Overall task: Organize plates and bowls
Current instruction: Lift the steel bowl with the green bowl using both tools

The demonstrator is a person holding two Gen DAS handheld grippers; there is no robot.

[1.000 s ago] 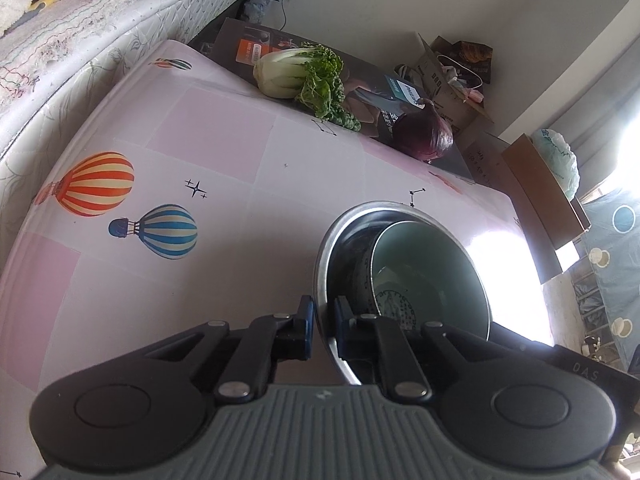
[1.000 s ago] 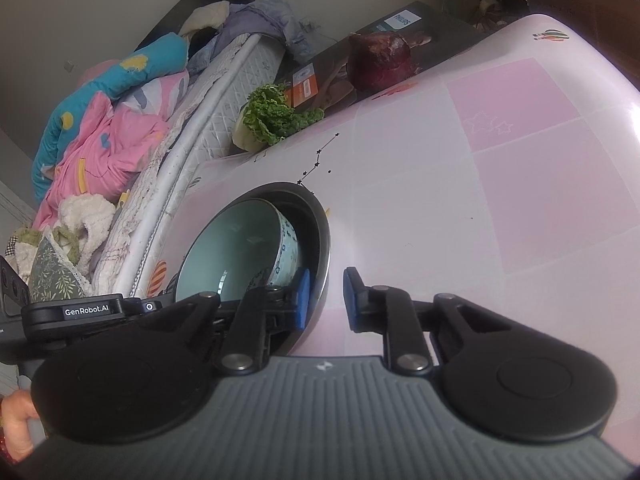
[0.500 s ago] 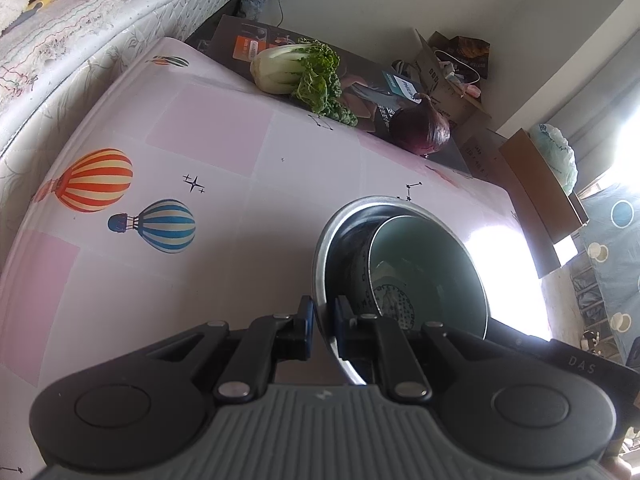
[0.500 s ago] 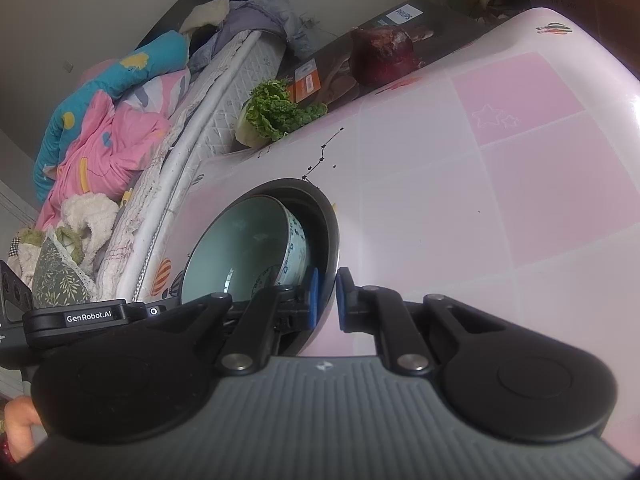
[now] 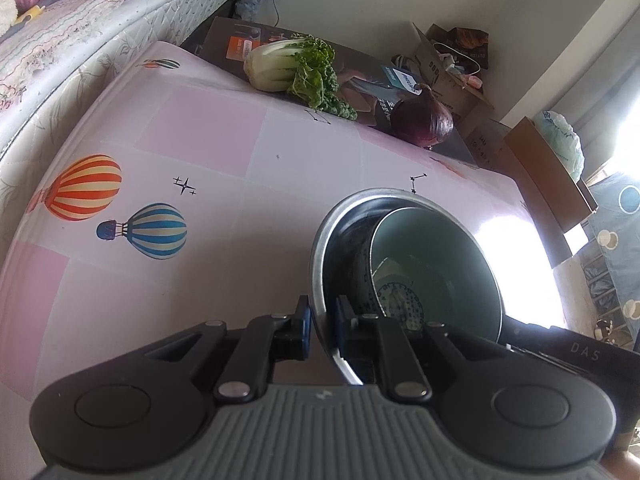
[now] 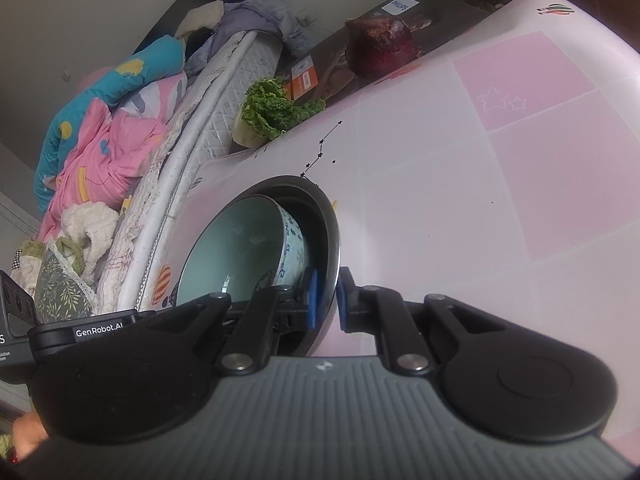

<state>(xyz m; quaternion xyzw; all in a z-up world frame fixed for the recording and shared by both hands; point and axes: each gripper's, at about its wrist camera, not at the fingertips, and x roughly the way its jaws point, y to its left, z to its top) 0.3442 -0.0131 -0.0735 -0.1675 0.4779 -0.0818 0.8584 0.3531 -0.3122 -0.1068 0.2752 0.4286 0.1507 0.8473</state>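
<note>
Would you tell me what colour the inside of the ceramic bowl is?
Pale blue-green inside the ceramic bowl, nested in the metal bowl; right wrist view shows it best.

A pink-and-white checked tabletop (image 5: 248, 184) printed with striped hot-air balloons (image 5: 86, 188) fills most of the room's middle. At its far edge lies a dark flat printed box (image 5: 360, 84), with a leafy green-and-white cabbage (image 5: 292, 66) resting on it and a round purple onion (image 5: 422, 122) beside (well apart from the greens). A quilted white mattress (image 6: 224, 92) runs alongside, heaped with pink and blue bedding (image 6: 108, 120). Open brown cardboard boxes (image 5: 448, 68) crowd the corner.
</note>
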